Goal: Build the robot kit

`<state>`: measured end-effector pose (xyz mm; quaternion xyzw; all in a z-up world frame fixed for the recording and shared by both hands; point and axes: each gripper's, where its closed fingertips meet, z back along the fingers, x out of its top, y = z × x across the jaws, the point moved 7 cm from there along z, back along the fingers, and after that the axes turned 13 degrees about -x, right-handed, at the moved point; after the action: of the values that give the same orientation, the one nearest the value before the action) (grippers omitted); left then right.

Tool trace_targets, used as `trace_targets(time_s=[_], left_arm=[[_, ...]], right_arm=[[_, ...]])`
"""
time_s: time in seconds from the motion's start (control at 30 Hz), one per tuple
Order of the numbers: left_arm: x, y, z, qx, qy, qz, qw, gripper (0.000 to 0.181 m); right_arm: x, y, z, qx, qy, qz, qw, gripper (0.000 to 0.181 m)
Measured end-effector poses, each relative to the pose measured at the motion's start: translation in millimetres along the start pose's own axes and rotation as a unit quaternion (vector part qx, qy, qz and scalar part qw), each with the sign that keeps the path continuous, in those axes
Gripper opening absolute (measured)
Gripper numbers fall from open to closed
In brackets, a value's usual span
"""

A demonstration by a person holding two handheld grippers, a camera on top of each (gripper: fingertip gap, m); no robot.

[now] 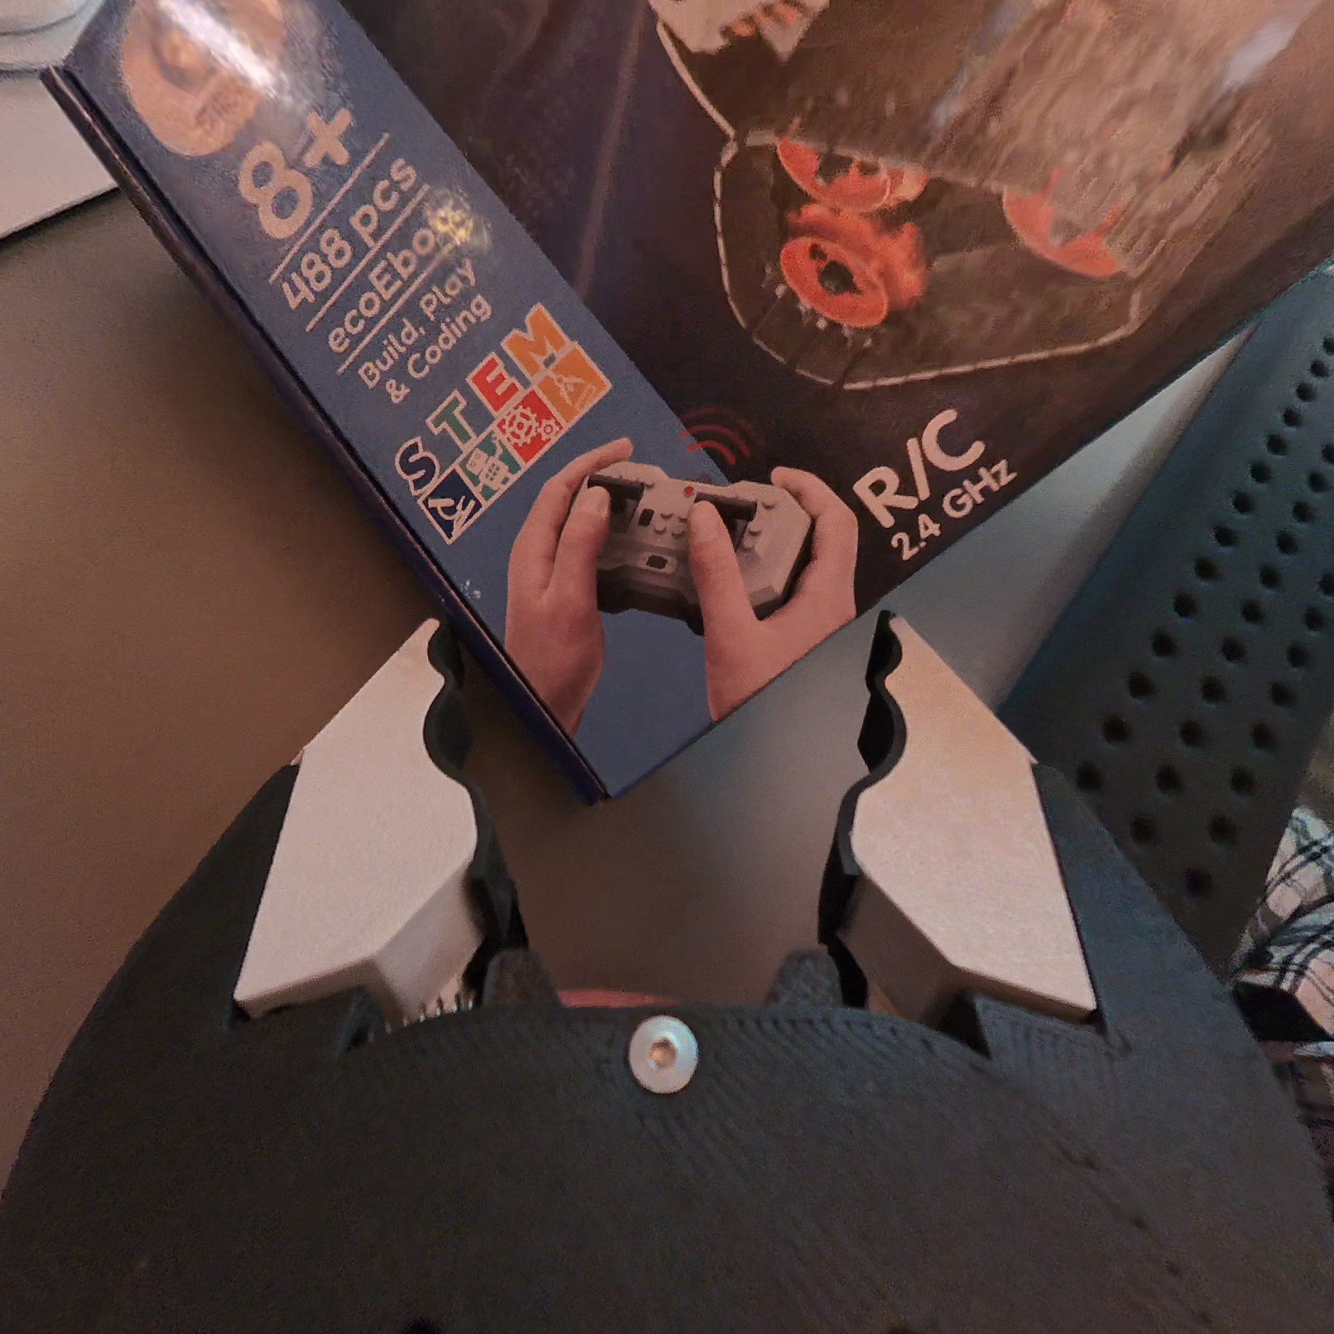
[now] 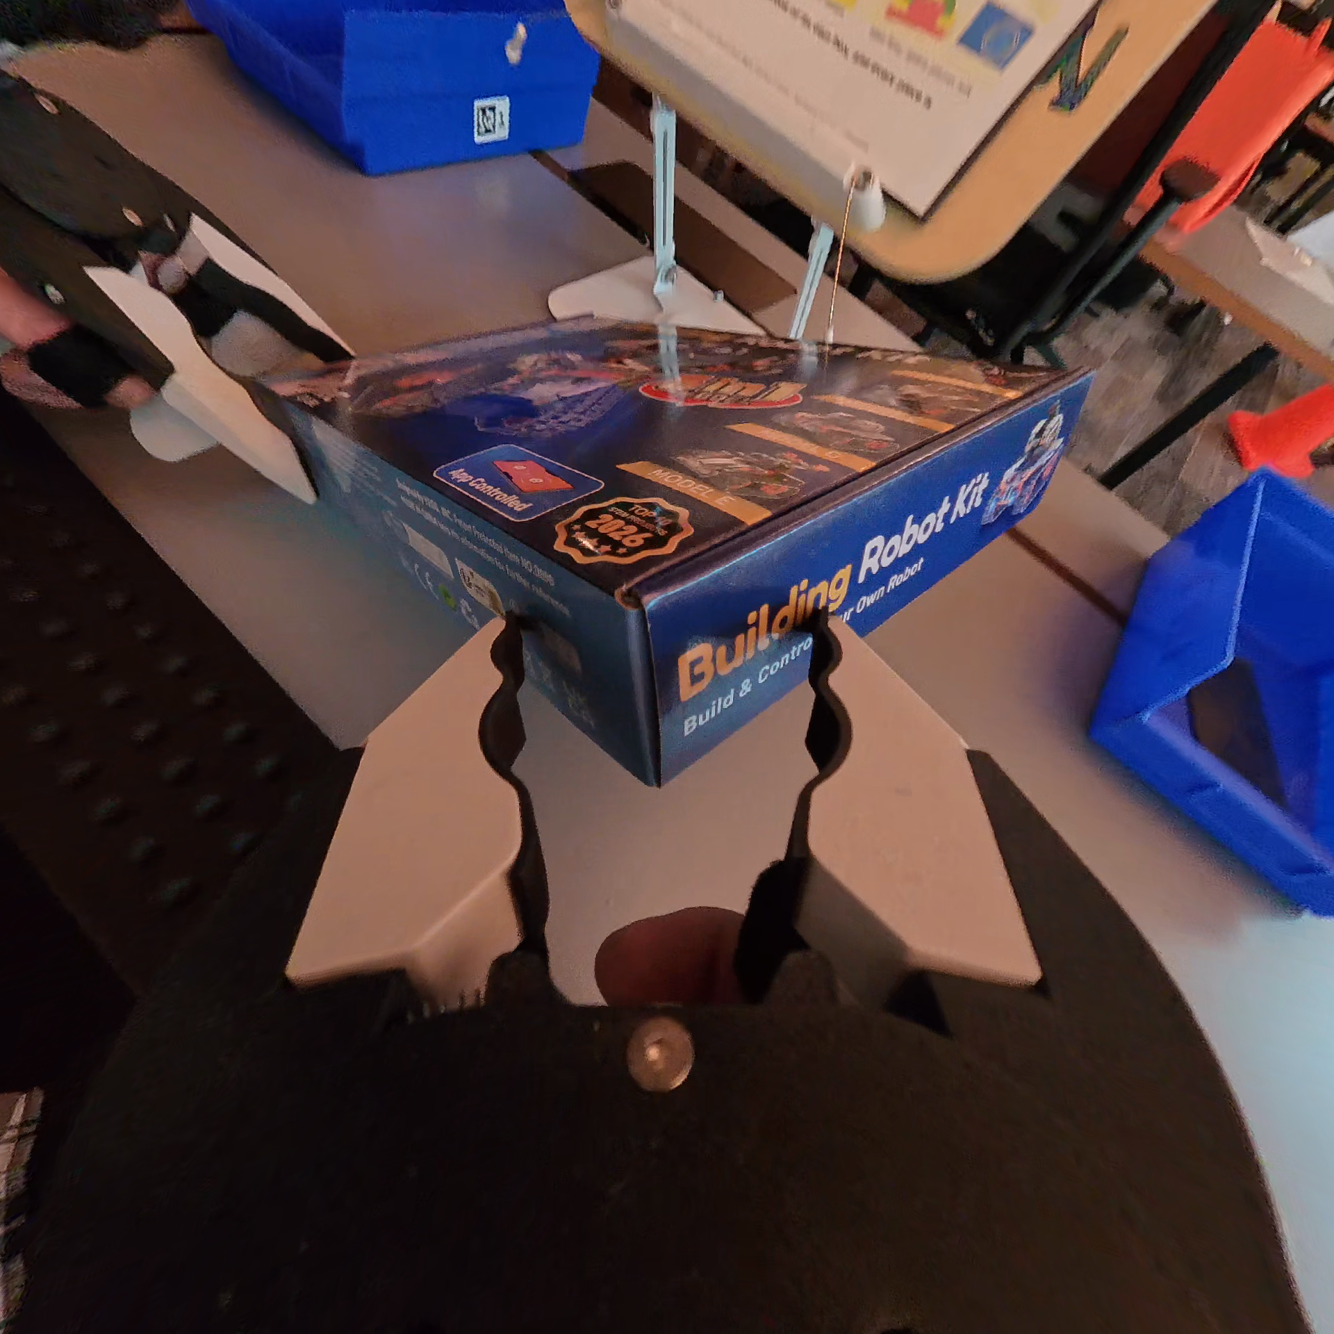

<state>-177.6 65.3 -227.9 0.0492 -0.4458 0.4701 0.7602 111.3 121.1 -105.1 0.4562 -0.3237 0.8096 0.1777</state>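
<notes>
On the grey table [image 2: 447, 238] lies a blue toy box [image 2: 722, 505]; my right gripper [image 2: 660, 635] and left gripper [image 1: 660, 635] both gape around its corners, seemingly without clamping.

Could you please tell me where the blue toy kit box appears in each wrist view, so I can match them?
Left wrist view: blue toy kit box fills upper centre, corner between open fingers.
Right wrist view: box at centre on the grey table.
Shared landmark: the box itself.

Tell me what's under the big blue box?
The blue box is tilted: beneath its raised near corner only bare grey table shows. Under its far side cannot be seen; the box covers it.
</notes>
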Motion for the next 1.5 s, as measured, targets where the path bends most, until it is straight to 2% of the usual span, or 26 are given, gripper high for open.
trace_targets(time_s=[0.2, 0.27, 0.37, 0.57, 0.6, 0.63, 0.83, 1.0, 1.07, 1.13, 1.23, 1.3, 1.43, 1.5], left_arm=[[-4, 5, -3, 0.008, 0.043, -0.012, 0.999, 0.108], [-7, 7, -5, 0.03, 0.065, -0.025, 0.997, 0.1], [-9, 8, -11, 0.06, 0.1, -0.042, 0.992, 0.099], [-12, 2, -22, 0.043, 0.111, -0.064, 0.991, 0.095], [-12, 2, -22, 0.044, 0.114, -0.069, 0.99, 0.095], [-12, 3, -21, 0.041, 0.114, -0.068, 0.99, 0.094], [-11, 5, -23, 0.039, 0.115, -0.087, 0.989, 0.096], [-10, 4, -21, 0.029, 0.116, -0.091, 0.989, 0.099], [-3, 0, -8, 0.019, 0.086, -0.086, 0.992, 0.1], [10, 0, 12, 0.038, 0.046, -0.091, 0.994, 0.101], [33, -12, 40, 0.042, -0.048, -0.109, 0.992, 0.103], [45, -20, 52, 0.045, -0.086, -0.121, 0.988, 0.103], [69, -36, 80, 0.023, -0.167, -0.137, 0.976, 0.106], [80, -42, 98, 0.012, -0.206, -0.136, 0.969, 0.107]], right_arm=[[55, 1, -5, 0.008, -0.055, 0.048, 0.997, 0.079], [73, 3, -7, 0.015, -0.076, 0.059, 0.995, 0.079], [99, 7, -13, 0.029, -0.105, 0.074, 0.991, 0.078], [145, 17, -25, 0.05, -0.161, 0.085, 0.982, 0.071], [151, 21, -27, 0.059, -0.169, 0.09, 0.98, 0.07], [156, 25, -30, 0.069, -0.18, 0.093, 0.977, 0.059], [182, 27, -39, 0.136, -0.268, 0.035, 0.953, 0.056], [200, 47, -40, 0.154, -0.31, 0.049, 0.937, 0.053], [204, 57, -43, 0.176, -0.315, 0.048, 0.932, 0.053], [207, 66, -49, 0.198, -0.329, 0.032, 0.923, 0.061], [205, 66, -55, 0.197, -0.354, -0.026, 0.914, 0.08], [196, 70, -63, 0.211, -0.34, -0.052, 0.915, 0.096], [165, 84, -84, 0.226, -0.301, -0.072, 0.923, 0.091], [154, 88, -88, 0.224, -0.299, -0.076, 0.924, 0.095]])
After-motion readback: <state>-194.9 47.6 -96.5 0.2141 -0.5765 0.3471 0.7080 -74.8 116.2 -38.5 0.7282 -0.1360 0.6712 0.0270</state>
